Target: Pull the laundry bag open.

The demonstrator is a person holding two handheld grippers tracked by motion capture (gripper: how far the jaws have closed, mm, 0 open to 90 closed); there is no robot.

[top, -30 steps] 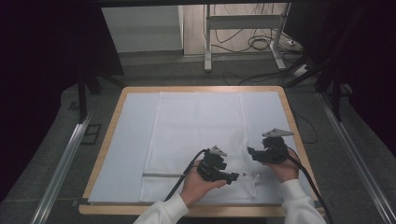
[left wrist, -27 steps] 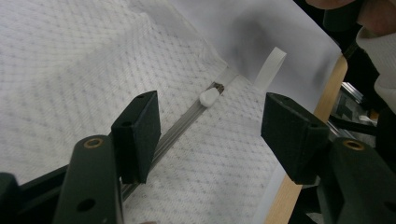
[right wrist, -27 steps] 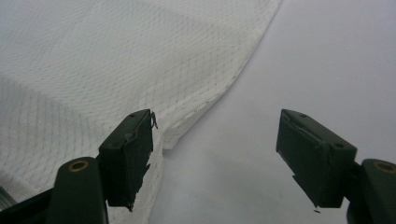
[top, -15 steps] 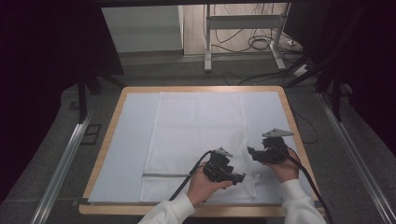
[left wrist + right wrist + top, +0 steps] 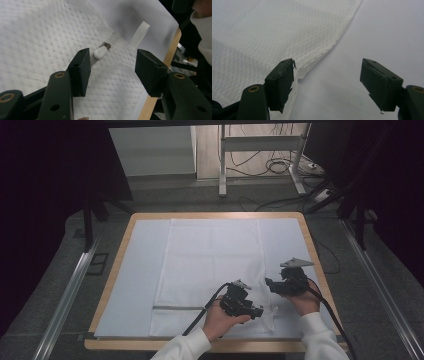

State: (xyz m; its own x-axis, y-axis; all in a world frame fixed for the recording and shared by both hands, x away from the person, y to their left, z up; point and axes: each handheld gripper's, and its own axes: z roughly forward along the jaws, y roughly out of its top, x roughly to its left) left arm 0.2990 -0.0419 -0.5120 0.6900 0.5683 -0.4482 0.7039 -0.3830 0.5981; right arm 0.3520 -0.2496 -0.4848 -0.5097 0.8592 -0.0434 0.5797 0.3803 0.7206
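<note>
**Both grippers at the near right corner of the mesh bag**

Left gripper: jaws stand apart at a middling width and have just been closing. Nothing is pinched; between them, further off, lies the white zipper pull, nearer the left-hand jaw as that view shows it, at the end of the zipper strip. The pull rests on the white mesh bag; pads are clear of it. A loose white tape loop lies just beyond the pull, on the pale table cover.

Right gripper: jaws wide apart, nothing gripped. The bag's edge runs just beside the left-hand jaw; a short thread sits at that jaw's tip. The gap between the jaws is over bare cover.

High view: the bag lies flat on the middle of the cover, zipper along its near edge. Left gripper is at the bag's near right corner; right gripper just beyond the bag's right edge, near that corner. The wooden table rim frames the cover.
</note>
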